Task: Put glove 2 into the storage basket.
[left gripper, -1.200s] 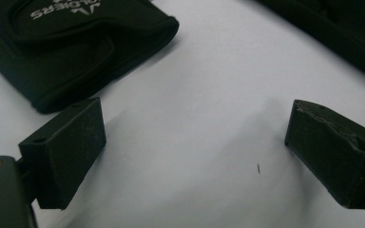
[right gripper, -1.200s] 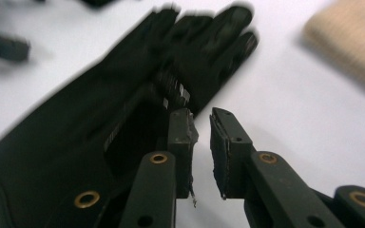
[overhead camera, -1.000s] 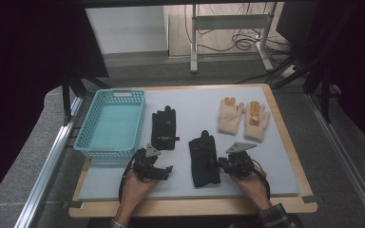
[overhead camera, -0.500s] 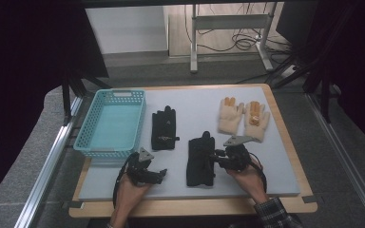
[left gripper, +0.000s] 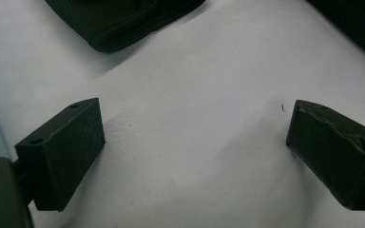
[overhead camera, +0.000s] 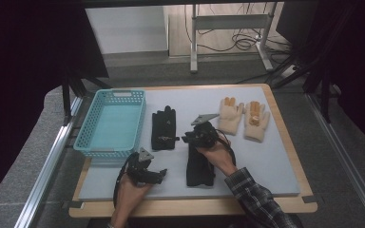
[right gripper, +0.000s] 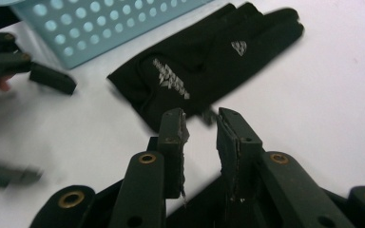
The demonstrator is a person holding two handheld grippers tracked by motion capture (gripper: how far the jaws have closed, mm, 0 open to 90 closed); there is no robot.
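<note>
Two black gloves lie on the white board: one (overhead camera: 164, 128) beside the basket, the other (overhead camera: 200, 168) nearer me. My right gripper (overhead camera: 187, 138) hovers over the near glove's far end and points at the far glove (right gripper: 204, 61). Its jaws (right gripper: 202, 124) have just been closing to a narrow gap. White board shows between the tips, so they are open on nothing. Low over bare board at the front left, my left gripper (overhead camera: 158, 174) stands wide open (left gripper: 195, 123). A black glove's edge (left gripper: 123, 19) lies ahead of it.
A teal perforated basket (overhead camera: 111, 92) stands at the left, and its wall (right gripper: 100, 28) is close behind the far glove. Two beige gloves (overhead camera: 230, 116) (overhead camera: 256, 121) lie at the back right. The board's wooden rim (overhead camera: 195, 206) runs along the front.
My right gripper has moved left and away from me, from the near glove's right side to over its far end. The left hand has hardly shifted.
</note>
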